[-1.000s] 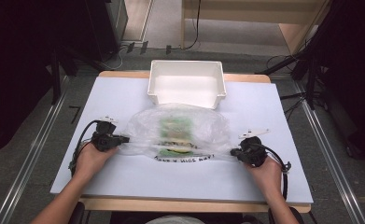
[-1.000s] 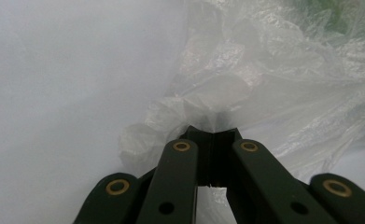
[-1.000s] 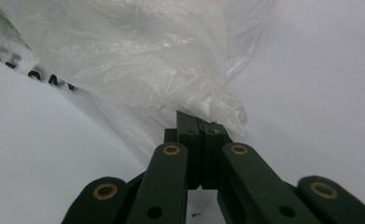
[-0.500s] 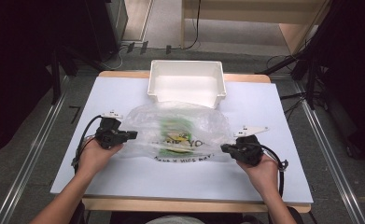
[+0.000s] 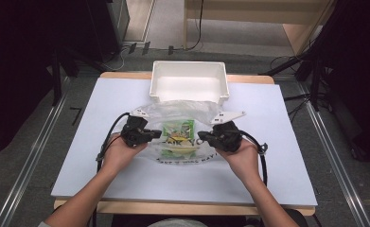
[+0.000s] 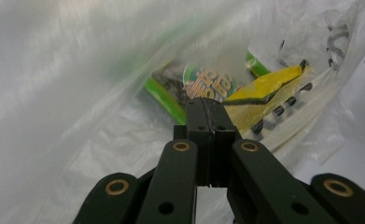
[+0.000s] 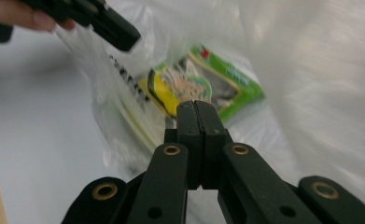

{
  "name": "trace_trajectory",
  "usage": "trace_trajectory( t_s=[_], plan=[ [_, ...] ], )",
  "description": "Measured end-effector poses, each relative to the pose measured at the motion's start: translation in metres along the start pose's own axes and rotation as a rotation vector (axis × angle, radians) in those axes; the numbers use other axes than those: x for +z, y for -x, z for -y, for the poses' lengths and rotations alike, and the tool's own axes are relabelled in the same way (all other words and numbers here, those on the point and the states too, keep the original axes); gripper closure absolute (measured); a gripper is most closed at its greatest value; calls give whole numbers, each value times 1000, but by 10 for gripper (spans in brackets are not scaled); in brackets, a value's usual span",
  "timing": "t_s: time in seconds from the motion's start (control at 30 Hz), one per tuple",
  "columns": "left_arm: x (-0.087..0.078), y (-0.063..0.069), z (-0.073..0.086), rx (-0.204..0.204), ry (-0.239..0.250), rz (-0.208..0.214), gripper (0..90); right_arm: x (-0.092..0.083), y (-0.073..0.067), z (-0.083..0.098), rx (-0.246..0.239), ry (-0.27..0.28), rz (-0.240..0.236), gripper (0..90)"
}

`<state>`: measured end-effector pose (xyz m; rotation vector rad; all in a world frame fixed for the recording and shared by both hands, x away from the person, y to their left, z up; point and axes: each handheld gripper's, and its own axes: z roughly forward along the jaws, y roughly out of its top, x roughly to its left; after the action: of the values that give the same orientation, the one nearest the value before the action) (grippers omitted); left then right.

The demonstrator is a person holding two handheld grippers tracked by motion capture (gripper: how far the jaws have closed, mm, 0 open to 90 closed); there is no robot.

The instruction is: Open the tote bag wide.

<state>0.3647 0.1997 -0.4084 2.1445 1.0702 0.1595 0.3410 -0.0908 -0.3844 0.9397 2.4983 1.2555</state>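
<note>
A clear plastic bag (image 5: 182,111) with black lettering hangs bunched between my two grippers over the white table (image 5: 102,99). Inside lie a green snack packet (image 5: 178,127) and a yellow packet (image 5: 175,147). My left gripper (image 5: 158,134) is shut on the bag's left side, my right gripper (image 5: 202,137) on its right side. In the left gripper view the jaws (image 6: 207,105) meet with film (image 6: 77,93) around them, before the green packet (image 6: 161,91) and yellow packet (image 6: 269,84). The right gripper view has shut jaws (image 7: 195,107), the green packet (image 7: 231,84) and the left gripper (image 7: 110,25) at top left.
A white plastic bin (image 5: 188,87) stands at the table's far edge, just behind the bag. Cables trail from both grippers toward the person. Bare tabletop lies to the left, right and front of the bag.
Both hands have moved inward toward each other and upward. The bag, spread flat a second ago, is now drawn together and raised between the grippers.
</note>
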Motion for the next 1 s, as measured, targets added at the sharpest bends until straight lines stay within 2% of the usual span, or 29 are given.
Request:
trace_trajectory(
  t_s=[0.1, 0.2, 0.37, 0.43, 0.5, 0.53, 0.57, 0.6, 0.63, 0.67, 0.87, 1.0],
  plan=[
    [-2, 4, -5, 12, 14, 3, 900, 0, -4, -13, -9, 9, -8, 900],
    [-3, 5, -9, 17, 12, 0, 900, -5, -10, -25, -40, 30, -8, 900],
    [4, 1, -12, -2, 16, 2, 900, 3, -5, -38, -43, 28, -9, 900],
    [10, -2, -11, -10, 13, -14, 900, 20, 5, -43, -31, 12, -8, 900],
    [12, -4, -11, -15, 10, -14, 900, 25, 7, -44, -25, 3, -3, 900],
    [15, -9, -8, -28, 7, -24, 900, 39, 17, -45, -13, -8, 5, 900],
    [15, -9, -8, -28, 7, -24, 900, 39, 17, -45, -13, -8, 5, 900],
    [16, -13, -6, -36, 9, -25, 900, 50, 25, -43, 10, -27, 11, 900],
    [16, -13, -6, -36, 9, -25, 900, 50, 25, -43, 10, -27, 11, 900],
    [19, -17, -2, -41, -2, -31, 900, 59, 32, -41, 14, -38, 24, 900],
    [27, -23, 9, -59, -31, -40, 900, 77, 48, -37, 53, -49, 58, 900],
    [28, -20, 15, -42, -49, -39, 900, 84, 57, -34, 74, -52, 89, 900]
  ],
)
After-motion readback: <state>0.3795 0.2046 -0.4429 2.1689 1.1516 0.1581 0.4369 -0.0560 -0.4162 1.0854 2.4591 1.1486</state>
